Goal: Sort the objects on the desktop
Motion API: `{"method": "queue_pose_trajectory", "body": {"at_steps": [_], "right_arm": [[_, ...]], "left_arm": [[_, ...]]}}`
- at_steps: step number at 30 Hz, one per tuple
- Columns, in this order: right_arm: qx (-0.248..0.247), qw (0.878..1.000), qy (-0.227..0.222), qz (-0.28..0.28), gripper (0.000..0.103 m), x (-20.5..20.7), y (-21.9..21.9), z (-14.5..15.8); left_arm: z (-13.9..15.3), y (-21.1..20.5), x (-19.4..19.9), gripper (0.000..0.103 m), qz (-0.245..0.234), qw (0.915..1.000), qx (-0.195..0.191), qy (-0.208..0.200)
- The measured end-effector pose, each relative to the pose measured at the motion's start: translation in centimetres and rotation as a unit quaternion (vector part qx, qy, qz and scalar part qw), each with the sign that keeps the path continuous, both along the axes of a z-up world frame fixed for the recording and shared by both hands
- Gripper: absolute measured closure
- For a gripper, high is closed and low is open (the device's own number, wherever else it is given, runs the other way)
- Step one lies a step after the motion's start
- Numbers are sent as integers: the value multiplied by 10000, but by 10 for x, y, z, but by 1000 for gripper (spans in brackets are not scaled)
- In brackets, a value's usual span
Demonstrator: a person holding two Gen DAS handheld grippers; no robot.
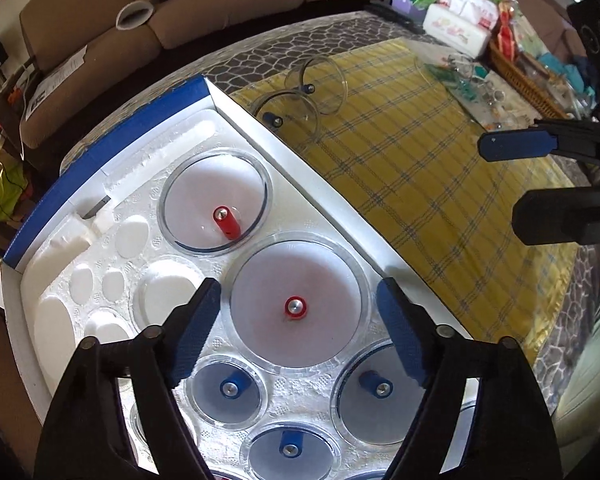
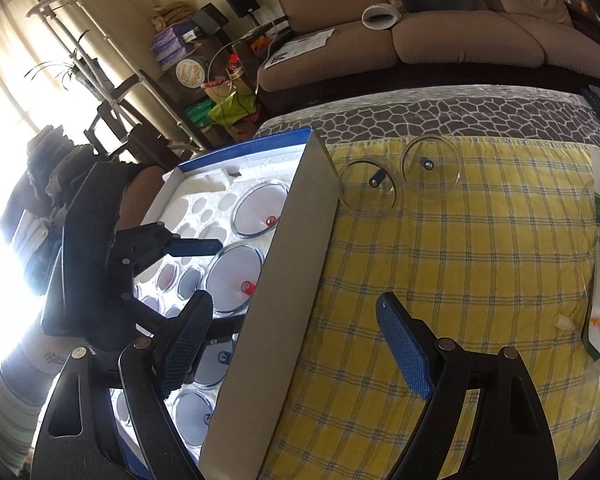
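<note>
**Cupping set going back in its box, both grippers empty**

Nearest thing in the left wrist view is the left gripper (image 1: 296, 328), hanging over the foam tray (image 1: 112, 292) with its jaws spread wide and nothing between them. Right below that gap sits the big clear cup (image 1: 300, 300) with a red valve, settled in its round recess. Closer to the camera there are three smaller cups with blue valves, one on the left (image 1: 228, 390), one on the right (image 1: 374, 390) and one at the bottom (image 1: 290, 450), all seated in the foam. A bit further in, a medium cup (image 1: 216, 204) with a red valve sits in its own recess. Several other round recesses on the left side of the tray have no cup in them.

The tray sits inside a white box with a blue outer wall (image 1: 100, 160), and the box is just beside a yellow checked cloth (image 1: 420, 200).

The right gripper (image 2: 300, 340) hovers over the box's near wall and the cloth edge, jaws also wide apart, holding nothing.

Further out on the cloth, two loose clear cups lie on their sides, touching or nearly so: one nearer the box (image 2: 368, 190) and one beyond it (image 2: 430, 170), both with blue valves.

At the far right edge there's a pile of plastic packets (image 1: 480, 92) and a wicker basket (image 1: 528, 80). Behind the table, a brown sofa (image 2: 440, 32)
</note>
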State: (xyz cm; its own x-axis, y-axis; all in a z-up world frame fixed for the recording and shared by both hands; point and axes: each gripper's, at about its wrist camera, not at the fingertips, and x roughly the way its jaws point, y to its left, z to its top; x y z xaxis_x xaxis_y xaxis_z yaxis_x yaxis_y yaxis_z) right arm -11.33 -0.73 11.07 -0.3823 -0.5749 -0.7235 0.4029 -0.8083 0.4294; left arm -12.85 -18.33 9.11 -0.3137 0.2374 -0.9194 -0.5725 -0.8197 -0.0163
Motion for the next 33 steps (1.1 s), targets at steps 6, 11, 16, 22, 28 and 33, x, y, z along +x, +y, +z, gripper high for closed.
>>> {"method": "queue_pose_trajectory", "body": {"at_steps": [6,11,16,22,28,33], "right_arm": [[18,10000,-31,-30,17,-1,1,-1],[28,10000,60,43,17,-2,-4,7],[990,9917,420,707,62,-13,-49,26],[2053,9611,438,1794,62,-31,-126,15],[3061,9268,105,2174,65,-52,-164,-23],[3227,9139,-42,2462,71,-56,-169,-33]], "left_arm": [[5,-17,-7,66,205,9998,29,29],[11,-35,-8,39,433,9980,456,-77],[20,-47,3,44,352,9978,553,-85],[22,-51,7,44,198,9979,607,-118],[13,-41,4,44,-17,9984,514,-234],[6,-43,3,46,-73,9975,640,-289]]}}
